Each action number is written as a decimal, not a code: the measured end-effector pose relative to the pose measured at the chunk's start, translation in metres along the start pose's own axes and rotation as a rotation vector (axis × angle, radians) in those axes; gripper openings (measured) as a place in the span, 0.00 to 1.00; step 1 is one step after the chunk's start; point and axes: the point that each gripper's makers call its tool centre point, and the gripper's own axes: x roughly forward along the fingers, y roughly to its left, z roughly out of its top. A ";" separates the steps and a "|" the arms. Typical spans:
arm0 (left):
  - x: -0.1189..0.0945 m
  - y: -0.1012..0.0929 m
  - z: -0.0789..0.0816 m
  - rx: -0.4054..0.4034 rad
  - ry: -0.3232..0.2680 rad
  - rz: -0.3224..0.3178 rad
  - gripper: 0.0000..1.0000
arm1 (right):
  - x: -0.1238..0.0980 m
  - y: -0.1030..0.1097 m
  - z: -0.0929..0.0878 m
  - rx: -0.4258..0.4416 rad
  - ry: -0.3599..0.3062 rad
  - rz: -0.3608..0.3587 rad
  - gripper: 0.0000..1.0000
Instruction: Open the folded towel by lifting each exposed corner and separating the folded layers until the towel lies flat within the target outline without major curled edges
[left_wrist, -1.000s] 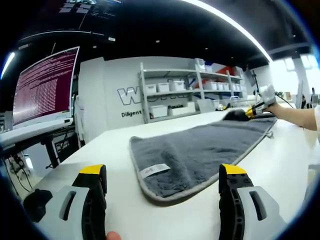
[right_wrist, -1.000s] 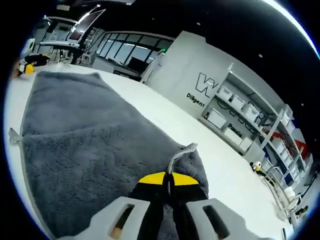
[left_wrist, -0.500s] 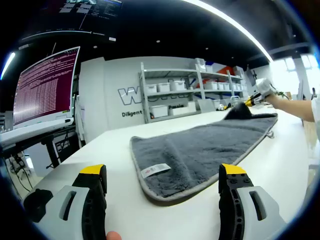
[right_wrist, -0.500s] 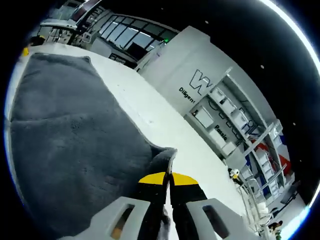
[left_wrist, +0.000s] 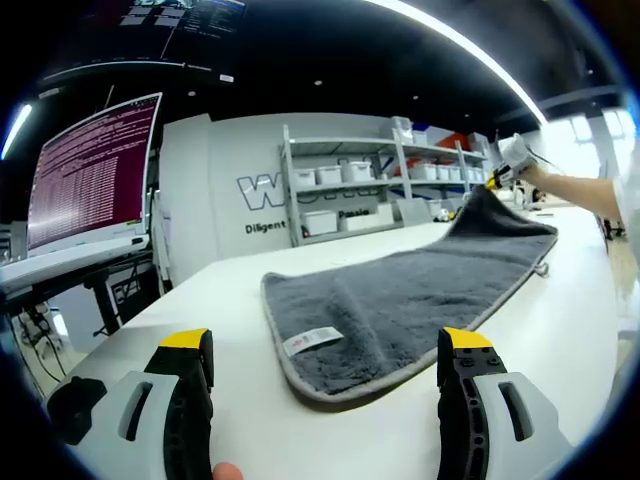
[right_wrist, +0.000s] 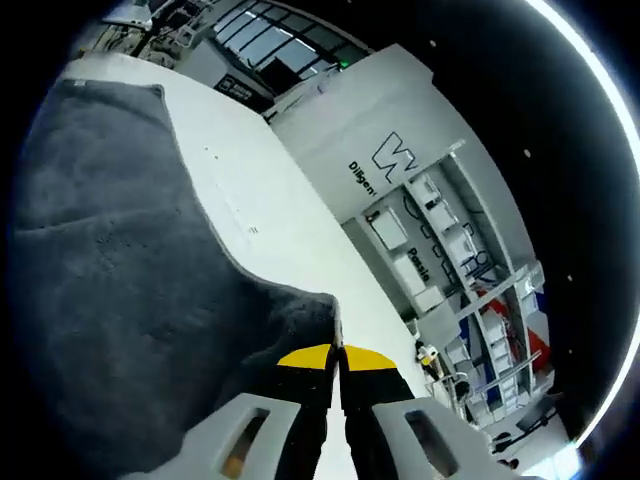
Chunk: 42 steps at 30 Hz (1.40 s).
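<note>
Grey plush towel: lies along white table, pale stitched border, near end rounded and slightly humped
Tag: small white label sewn on top at near end, print too small to read
Loop: small hang loop sticks out of right edge at far end
Far corner: raised off table, pinched at tip, cloth drapes down from it
Right gripper: yellow-tipped jaws clenched on towel corner, grey pile hangs away to the left under it; also seen far right in left gripper view with a person's forearm behind it
Left gripper: jaws spread wide, nothing between them, low over table just short of towel's near end
Wall: large "W…" logo, line below starts "Diligent", rest blocked by shelving with white bins
Monitor: pink/purple text on screen, not legible
</note>
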 end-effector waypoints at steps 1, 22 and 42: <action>0.000 0.000 0.000 0.000 0.000 0.000 0.91 | 0.001 -0.002 -0.001 -0.004 0.008 0.000 0.00; -0.001 0.000 -0.003 0.007 0.011 0.005 0.91 | 0.045 -0.017 -0.049 -0.122 0.233 0.003 0.00; 0.001 -0.001 -0.005 0.023 0.033 0.009 0.91 | 0.099 0.006 -0.083 -0.074 0.325 0.043 0.00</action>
